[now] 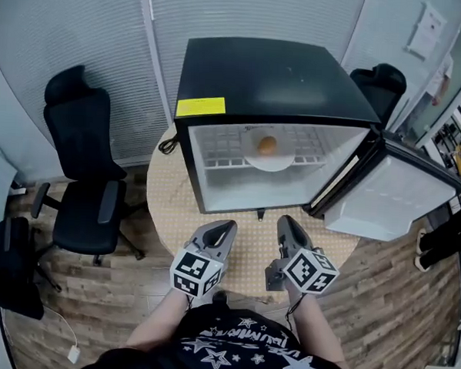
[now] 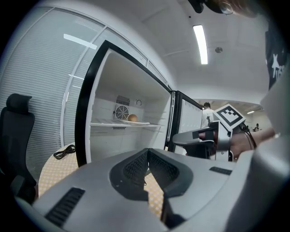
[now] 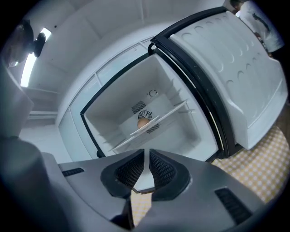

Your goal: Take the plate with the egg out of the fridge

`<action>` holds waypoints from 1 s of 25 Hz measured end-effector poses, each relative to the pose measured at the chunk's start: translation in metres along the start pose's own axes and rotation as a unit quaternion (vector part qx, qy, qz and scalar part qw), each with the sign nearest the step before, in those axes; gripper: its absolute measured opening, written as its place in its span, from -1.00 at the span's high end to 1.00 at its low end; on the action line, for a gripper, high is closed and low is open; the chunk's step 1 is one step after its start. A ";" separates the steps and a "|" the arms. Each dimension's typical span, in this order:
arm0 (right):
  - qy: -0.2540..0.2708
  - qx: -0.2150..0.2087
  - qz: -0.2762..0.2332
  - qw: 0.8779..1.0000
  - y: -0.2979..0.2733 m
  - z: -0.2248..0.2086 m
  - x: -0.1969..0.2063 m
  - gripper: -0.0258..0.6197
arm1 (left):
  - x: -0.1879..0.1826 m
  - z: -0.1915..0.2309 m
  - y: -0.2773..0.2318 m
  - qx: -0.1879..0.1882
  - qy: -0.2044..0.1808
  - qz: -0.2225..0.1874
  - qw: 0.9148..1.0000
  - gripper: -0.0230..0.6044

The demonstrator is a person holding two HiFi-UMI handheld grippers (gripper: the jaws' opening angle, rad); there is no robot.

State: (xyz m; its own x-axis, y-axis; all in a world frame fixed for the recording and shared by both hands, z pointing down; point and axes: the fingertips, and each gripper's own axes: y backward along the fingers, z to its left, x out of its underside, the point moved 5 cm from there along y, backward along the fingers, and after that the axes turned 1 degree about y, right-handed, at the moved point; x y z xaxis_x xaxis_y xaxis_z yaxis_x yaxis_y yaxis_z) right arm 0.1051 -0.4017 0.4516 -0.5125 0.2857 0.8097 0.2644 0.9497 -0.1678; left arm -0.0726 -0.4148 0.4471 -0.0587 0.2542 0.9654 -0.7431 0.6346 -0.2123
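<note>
The fridge (image 1: 275, 74) stands on a round worktop (image 1: 168, 203). Its door (image 1: 392, 192) is swung wide to the right, which leaves the whole opening free for a reach straight in.

The plate (image 1: 270, 160) lies flat on the wire shelf (image 1: 217, 152) in the upper half, right of the middle. Its near rim is at the shelf's front edge, so it probably can be taken without going deep. The egg (image 1: 267, 145) sits on the plate, toward the back. The plate is round and has no long axis, its face turned up. The egg is too small to tell how it points.

Both claws hang over the worktop's near edge, well apart from the fridge and aimed at its opening. The left claw (image 1: 228, 227) has its jaws pressed together on nothing. The right claw (image 1: 285, 221) is likewise closed and empty. Judging from this, the reach has not begun, and a claw must spread before it can take the rim.
</note>
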 end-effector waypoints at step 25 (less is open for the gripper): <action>-0.192 -0.053 -0.050 0.979 -0.104 0.022 -0.046 0.42 | -0.007 0.048 -0.046 0.046 -0.010 0.015 0.999 0.90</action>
State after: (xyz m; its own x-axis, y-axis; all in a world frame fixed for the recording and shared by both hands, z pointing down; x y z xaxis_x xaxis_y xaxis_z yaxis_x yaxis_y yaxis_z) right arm 0.0830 -0.5106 0.4193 -0.8041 0.2380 0.5448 0.2697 0.9627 -0.0225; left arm -0.0698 -0.4811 0.4578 -0.0939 0.2562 0.9620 -0.7995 0.5565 -0.2262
